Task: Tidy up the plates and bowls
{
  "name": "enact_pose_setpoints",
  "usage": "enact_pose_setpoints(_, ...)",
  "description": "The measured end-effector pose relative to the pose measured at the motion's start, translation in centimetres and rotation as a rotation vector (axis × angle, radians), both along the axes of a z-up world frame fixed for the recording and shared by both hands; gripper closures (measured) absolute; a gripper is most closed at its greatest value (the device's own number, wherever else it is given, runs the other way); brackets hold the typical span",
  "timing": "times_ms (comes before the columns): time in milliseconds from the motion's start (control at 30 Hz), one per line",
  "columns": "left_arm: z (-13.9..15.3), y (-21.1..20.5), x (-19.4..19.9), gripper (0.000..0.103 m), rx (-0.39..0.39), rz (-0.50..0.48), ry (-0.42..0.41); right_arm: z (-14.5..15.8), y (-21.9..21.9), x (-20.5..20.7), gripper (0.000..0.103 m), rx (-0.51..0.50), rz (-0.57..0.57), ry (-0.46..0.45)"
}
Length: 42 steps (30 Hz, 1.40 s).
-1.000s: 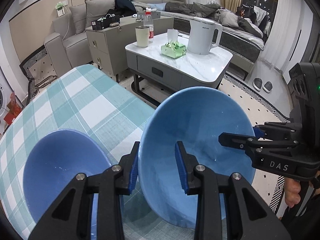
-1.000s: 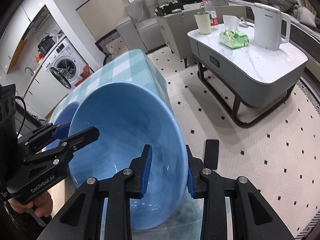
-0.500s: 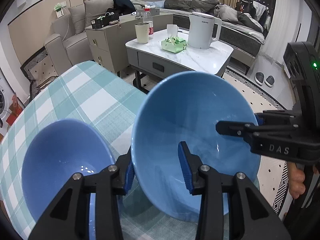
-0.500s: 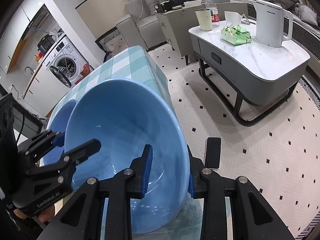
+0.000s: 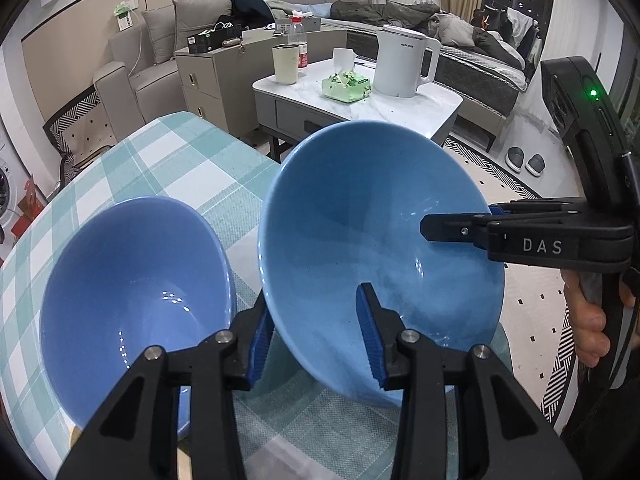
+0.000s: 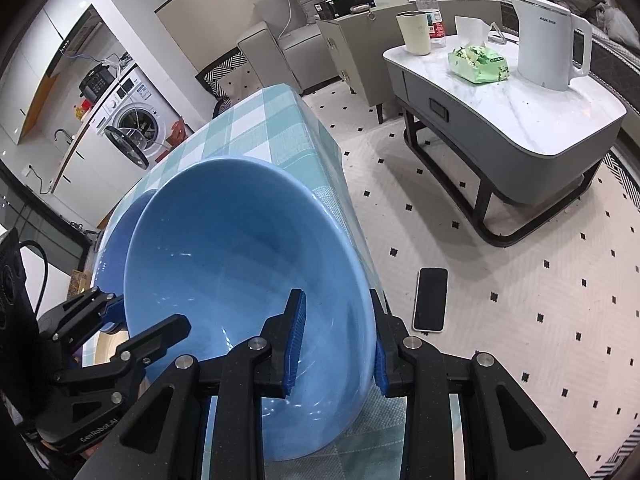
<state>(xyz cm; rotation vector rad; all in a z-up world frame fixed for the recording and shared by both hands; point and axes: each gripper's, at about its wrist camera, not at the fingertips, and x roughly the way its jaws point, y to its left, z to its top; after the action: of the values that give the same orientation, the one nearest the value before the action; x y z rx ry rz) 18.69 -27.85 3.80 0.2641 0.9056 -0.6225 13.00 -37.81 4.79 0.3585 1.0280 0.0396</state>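
The tilted bowl hangs over the table's near right edge, clamped at its rim by the right gripper; the left gripper has just loosened, fingers apart astride the rim, so the handover looks done, the second bowl to the left

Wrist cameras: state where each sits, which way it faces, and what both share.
Left wrist: on the left gripper, angled down over the checked table; its jaws, just opened, straddle the rim of the large blue bowl; right gripper and hand show.
Right wrist: on the right gripper, angled down, clamped on that bowl's opposite rim; left gripper shows.
Shared: that bowl, small blue bowl, coffee table, kettle.
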Motion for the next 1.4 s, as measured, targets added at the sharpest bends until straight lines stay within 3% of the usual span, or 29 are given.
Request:
enact_pose_setpoints(267,0.2,0.1,0.4,0.073,-0.018,0.003,0.013,0.6,-0.4,-0.5,0.073,0.009,-0.027,-0.035)
enact_pose_setpoints(867,3.0,1.6,0.7,0.073,-0.064,0.031,-0.036,3.6,1.1,-1.4,0.073,-0.028,-0.013,-0.106)
enact_pose_setpoints(1400,6.9,6.0,1.1,0.073,-0.126,0.097,-0.107,7.7,5.2,-0.4,0.073,-0.078,0.057,-0.169)
